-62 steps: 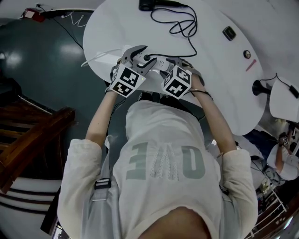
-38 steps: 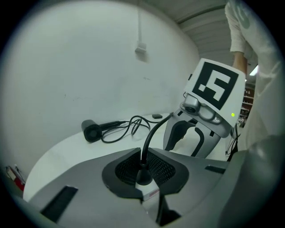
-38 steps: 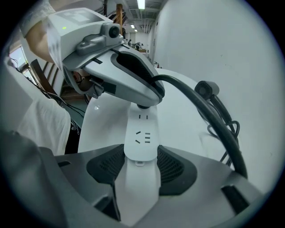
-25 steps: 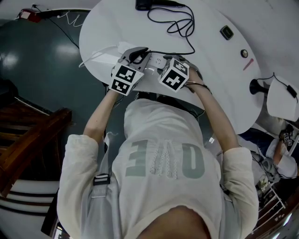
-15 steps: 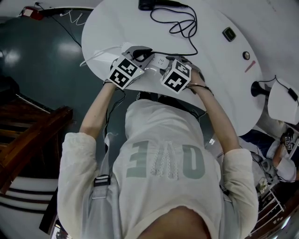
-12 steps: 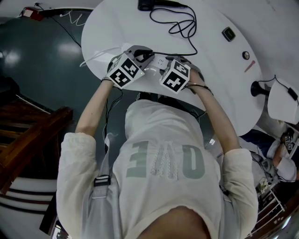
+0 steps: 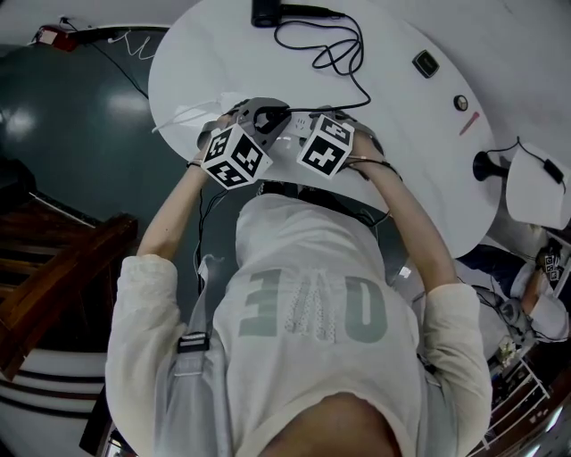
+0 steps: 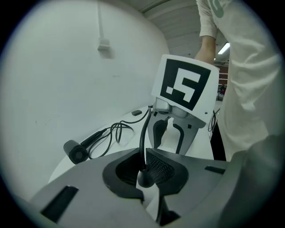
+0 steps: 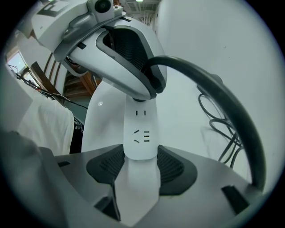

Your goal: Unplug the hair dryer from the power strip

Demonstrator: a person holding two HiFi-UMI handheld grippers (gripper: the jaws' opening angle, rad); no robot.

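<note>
Right gripper [image 9: 141,165]: you are pressing its jaws on the near end of the long white plastic power strip [image 9: 141,129], pinning it at the near edge of the round white table [image 7: 410,152].
Power strip: its long axis is running straight away from those jaws towards your other hand; the two sockets nearest the jaws are showing empty.
Left gripper [image 8: 143,167]: you are pinching the round black plug [image 8: 144,177] of the hair dryer between nearly closed jaws, just past the empty sockets.
Key relation: the plug is sitting directly over the strip's far part, and the left hand is the one on it. Whether the prongs are already clear of the socket cannot be told, so the pull is likely needing to go squarely away from the strip's face while the right hand is holding it down.
Cord: the thin black rubber cord [image 8: 143,133] is arching from the plug past the right gripper and coiling loosely mid-table; it is looking slack enough not to drag.
Hair dryer: the black hair dryer [image 7: 265,12] is lying at the table's far edge, well apart.
Other things: a small dark rectangular object [image 7: 426,63] is lying off to the right, out of the way.
</note>
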